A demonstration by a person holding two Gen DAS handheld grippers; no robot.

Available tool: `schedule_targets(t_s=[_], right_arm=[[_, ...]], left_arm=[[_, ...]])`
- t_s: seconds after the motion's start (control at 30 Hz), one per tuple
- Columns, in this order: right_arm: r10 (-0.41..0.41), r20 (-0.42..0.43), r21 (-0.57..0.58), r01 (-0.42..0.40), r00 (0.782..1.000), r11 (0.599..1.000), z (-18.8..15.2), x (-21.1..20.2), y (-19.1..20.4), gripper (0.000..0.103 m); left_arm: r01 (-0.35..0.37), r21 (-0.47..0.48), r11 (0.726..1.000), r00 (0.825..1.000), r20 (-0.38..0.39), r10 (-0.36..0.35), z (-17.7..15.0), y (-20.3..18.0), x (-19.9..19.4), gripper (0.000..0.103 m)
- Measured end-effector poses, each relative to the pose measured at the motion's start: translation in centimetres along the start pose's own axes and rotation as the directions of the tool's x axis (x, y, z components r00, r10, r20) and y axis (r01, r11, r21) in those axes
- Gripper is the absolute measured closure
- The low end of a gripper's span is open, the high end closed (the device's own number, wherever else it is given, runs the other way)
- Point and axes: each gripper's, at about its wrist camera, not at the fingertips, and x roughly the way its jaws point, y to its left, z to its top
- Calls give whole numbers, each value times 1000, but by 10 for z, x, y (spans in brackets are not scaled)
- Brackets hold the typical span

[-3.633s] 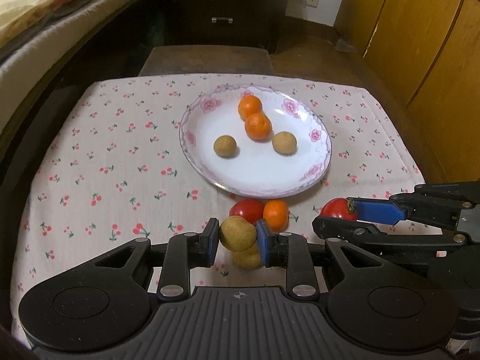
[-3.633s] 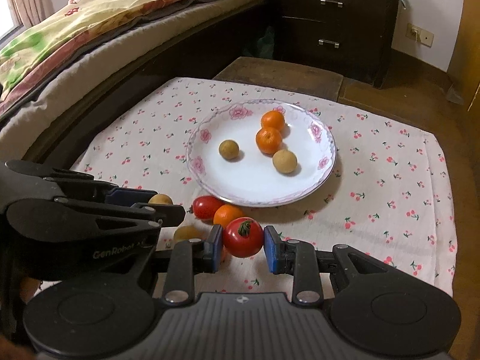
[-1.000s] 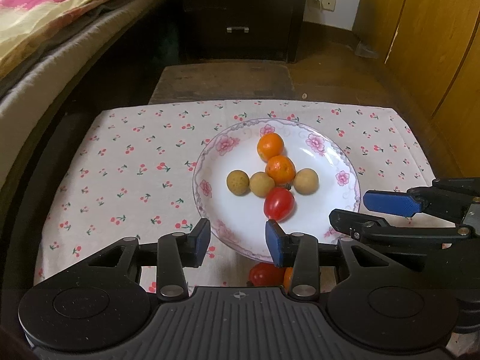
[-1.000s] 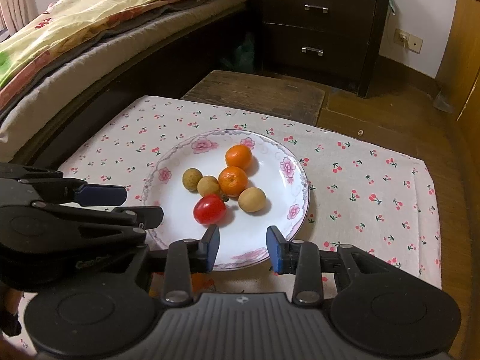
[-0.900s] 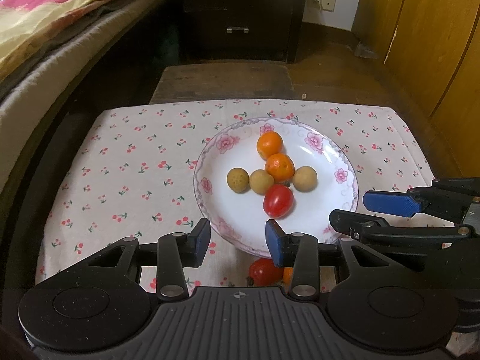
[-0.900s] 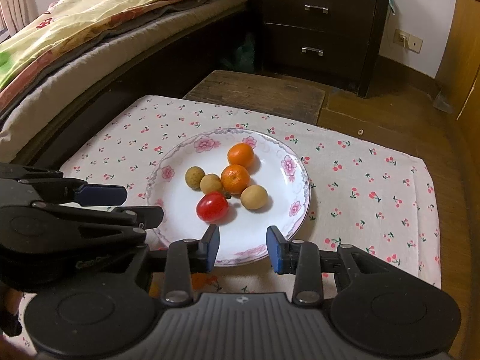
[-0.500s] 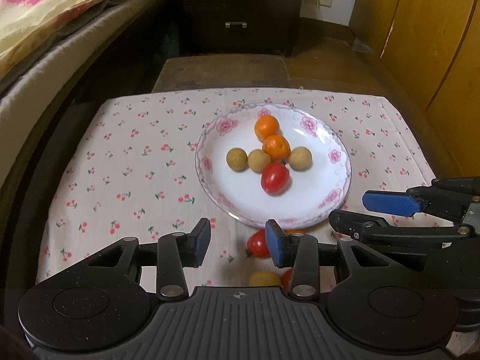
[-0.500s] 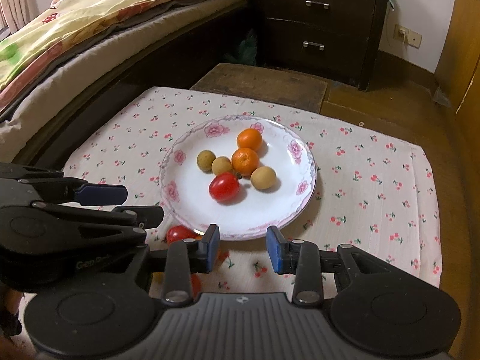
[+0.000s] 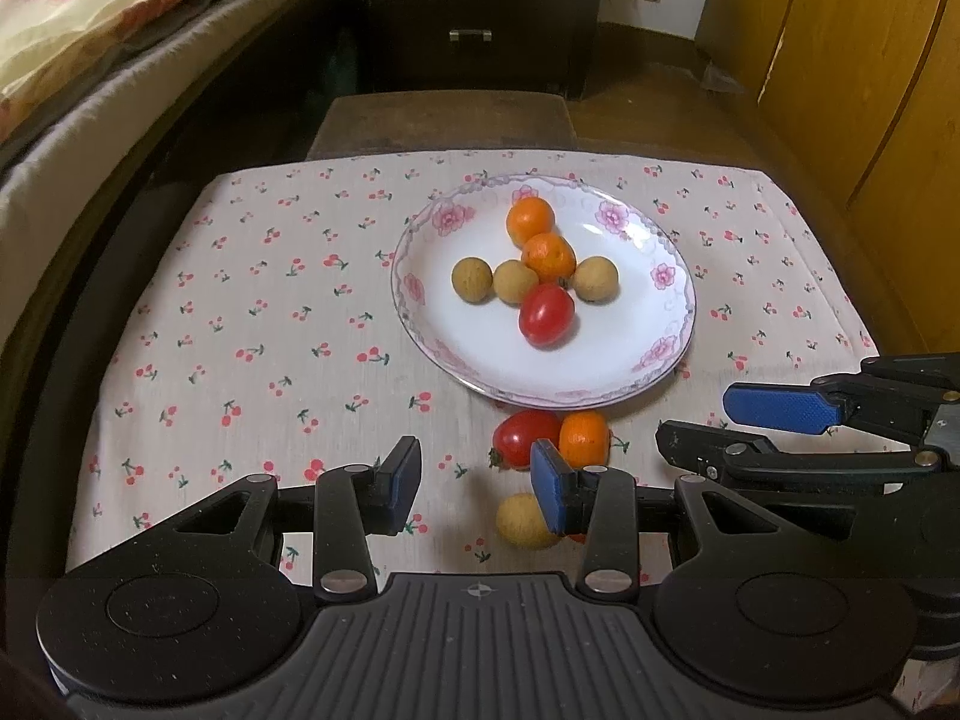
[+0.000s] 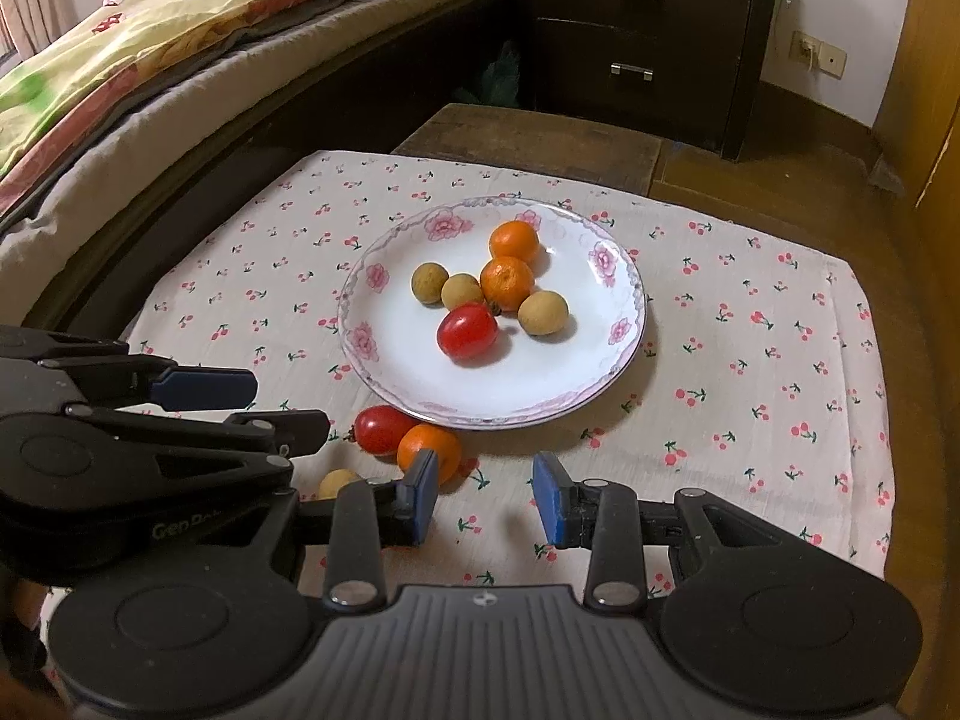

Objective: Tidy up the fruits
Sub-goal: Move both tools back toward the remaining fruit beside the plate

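left hand-held gripper (image 9: pixel 474 483), empty and spread, partly hides a longan (image 9: pixel 521 521).

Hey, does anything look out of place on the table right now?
Yes: a tomato, an orange and a longan lie on the cloth beside the plate, not on it.

Low bench (image 9: pixel 180 396) draped in a pale cloth (image 10: pixel 750 420) printed with small red cherries. At its middle, directly on the cloth, a white plate (image 9: pixel 600 378) with pink flowers round the rim. Just in front of the plate, also on the cloth: a red tomato (image 9: pixel 519 429) touching a small orange (image 9: pixel 585 435), and nearer still a tan round fruit (image 9: pixel 521 521), partly hidden.
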Motion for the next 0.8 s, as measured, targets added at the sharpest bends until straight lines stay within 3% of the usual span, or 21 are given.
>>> schedule_targets(t_s=[0.8], right_arm=[[9,-26,-3,-9,1000,1000,-6,3,4,68]], left_arm=[[-4,2,1000,1000,-13,4,-10,1,2,55]])
